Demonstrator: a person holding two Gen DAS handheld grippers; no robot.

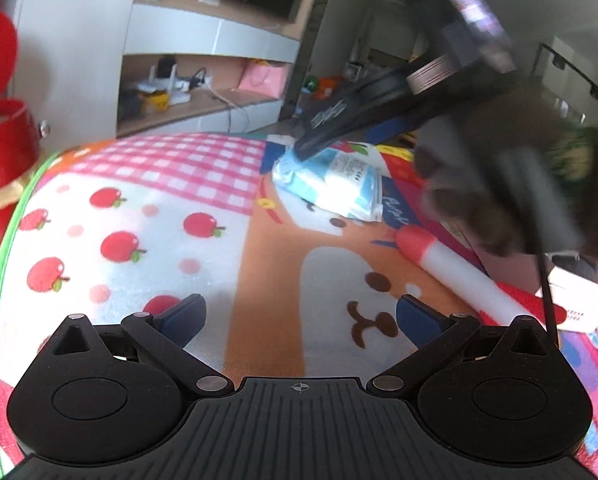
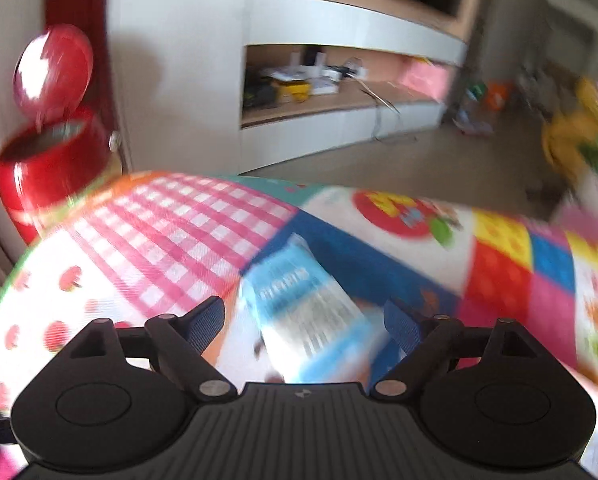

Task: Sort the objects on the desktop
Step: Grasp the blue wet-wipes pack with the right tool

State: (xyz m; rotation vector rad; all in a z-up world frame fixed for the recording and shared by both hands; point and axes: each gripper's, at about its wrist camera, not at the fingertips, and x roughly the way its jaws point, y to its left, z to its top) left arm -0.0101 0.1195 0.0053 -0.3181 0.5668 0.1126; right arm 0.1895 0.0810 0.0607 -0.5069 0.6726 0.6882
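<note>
A blue and white tissue pack point(image 1: 331, 182) lies on the colourful play mat point(image 1: 159, 208). My right gripper point(image 1: 311, 146) reaches down onto its far end in the left wrist view. In the blurred right wrist view the pack point(image 2: 311, 312) lies between the open fingers of my right gripper point(image 2: 303, 320), not clamped. A red and white marker point(image 1: 459, 272) lies on the mat to the right. My left gripper point(image 1: 299, 320) is open and empty above the mat's bear picture.
A red bin with its lid up point(image 2: 51, 156) stands off the mat's left edge. A white box point(image 1: 579, 304) sits at the right past the marker. A low shelf unit with clutter point(image 2: 339, 92) stands behind on the floor.
</note>
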